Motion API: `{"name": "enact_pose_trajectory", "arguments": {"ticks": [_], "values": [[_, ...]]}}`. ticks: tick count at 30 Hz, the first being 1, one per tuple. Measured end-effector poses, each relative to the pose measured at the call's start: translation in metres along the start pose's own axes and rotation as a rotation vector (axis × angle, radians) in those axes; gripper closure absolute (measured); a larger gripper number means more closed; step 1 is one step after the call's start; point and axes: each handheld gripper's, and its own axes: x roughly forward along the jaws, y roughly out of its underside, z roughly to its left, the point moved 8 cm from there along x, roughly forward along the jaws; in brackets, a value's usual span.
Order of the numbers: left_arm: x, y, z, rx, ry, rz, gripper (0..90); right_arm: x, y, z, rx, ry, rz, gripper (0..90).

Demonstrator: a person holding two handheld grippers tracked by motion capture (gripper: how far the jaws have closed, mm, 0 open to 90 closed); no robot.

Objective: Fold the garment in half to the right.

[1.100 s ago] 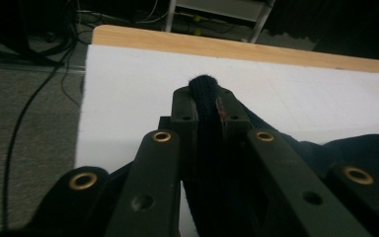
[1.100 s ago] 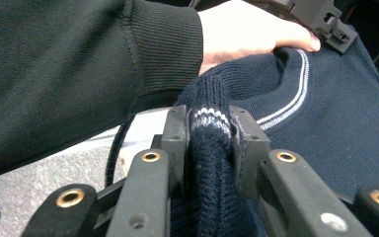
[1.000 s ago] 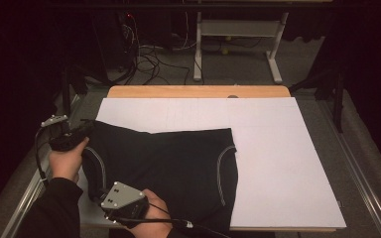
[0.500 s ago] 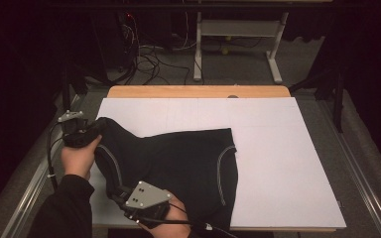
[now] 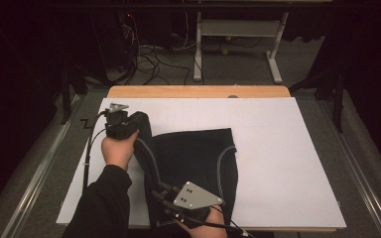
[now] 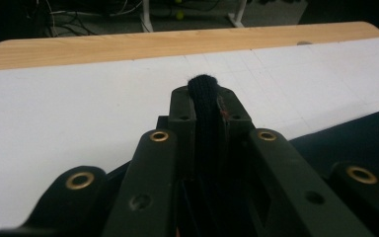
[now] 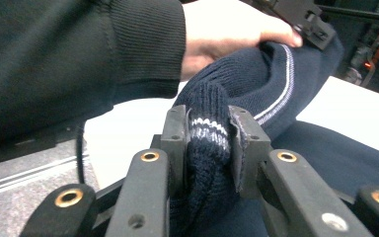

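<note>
A dark navy knitted garment (image 5: 193, 158) with pale stripe trim lies on the white board (image 5: 287, 158). Its left edge is lifted and folded toward the right. My left gripper (image 5: 129, 121) is at the garment's far left corner, shut on a fold of the knit (image 6: 205, 113). My right gripper (image 5: 166, 198) is at the near edge of the garment, shut on its striped hem (image 7: 208, 136). In the right gripper view, the person's left hand (image 7: 227, 29) and dark sleeve (image 7: 79, 54) show beyond the jaws.
The white board rests on a wooden table (image 5: 198, 91) with metal rails (image 5: 34, 173) on both sides. Cables (image 5: 149, 54) and a white table frame (image 5: 238, 29) stand on the floor behind. Bare board stretches to the right of the garment.
Both grippers have moved to the right and away from me, carrying the garment's left edge over its middle. The garment now covers less of the board's left side.
</note>
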Motion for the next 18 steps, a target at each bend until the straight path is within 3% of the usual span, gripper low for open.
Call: {"name": "enact_pose_trajectory", "arguments": {"ticks": [2,9,18], "values": [[0.010,0.000,-0.012,0.014,-0.001,0.014,76.4,-0.007,0.007,-0.008,0.014,0.014,0.005,72.3],[0.023,-0.003,-0.033,0.038,0.017,0.008,76.4,-0.027,0.026,-0.028,0.033,0.065,0.025,72.2],[0.033,-0.011,-0.063,0.073,0.047,0.005,76.5,-0.046,0.036,-0.040,0.047,0.101,0.024,71.7]]}}
